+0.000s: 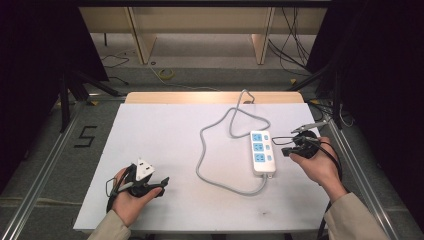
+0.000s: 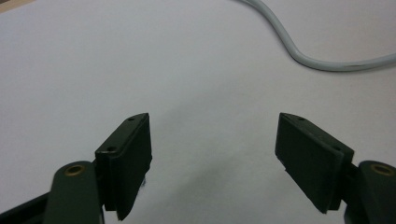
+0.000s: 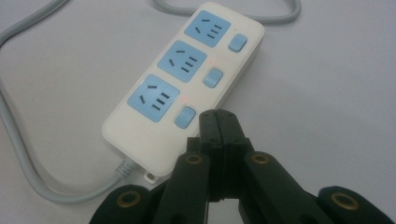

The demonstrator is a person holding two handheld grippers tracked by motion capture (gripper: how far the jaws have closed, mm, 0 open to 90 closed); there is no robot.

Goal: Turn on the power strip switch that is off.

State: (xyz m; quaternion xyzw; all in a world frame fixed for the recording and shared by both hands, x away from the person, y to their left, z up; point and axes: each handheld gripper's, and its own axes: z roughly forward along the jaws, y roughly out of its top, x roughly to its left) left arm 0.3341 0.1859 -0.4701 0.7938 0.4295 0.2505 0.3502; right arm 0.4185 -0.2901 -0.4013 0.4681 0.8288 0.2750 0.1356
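A white power strip [image 1: 262, 152] with three blue sockets and three blue switches lies right of the table's middle. Its grey cable [image 1: 202, 150] loops off to the left and back. In the right gripper view the power strip [image 3: 154, 135] lies just ahead, and my right gripper [image 3: 219, 123] is shut with nothing in it, its tips beside the nearest blue switch [image 3: 185, 116]. In the high view the right gripper [image 1: 285, 150] points left at the strip's right side. My left gripper [image 1: 159, 176] rests at the front left, open and empty [image 2: 215, 135], over bare white table, with the cable [image 2: 299, 51] farther off.
The white sheet [image 1: 165, 135] covers the table, and a wooden edge [image 1: 215, 97] shows at the back. Metal rails run along both sides. A "5" mark [image 1: 86, 136] lies on the floor at left, and loose cables lie on the floor behind.
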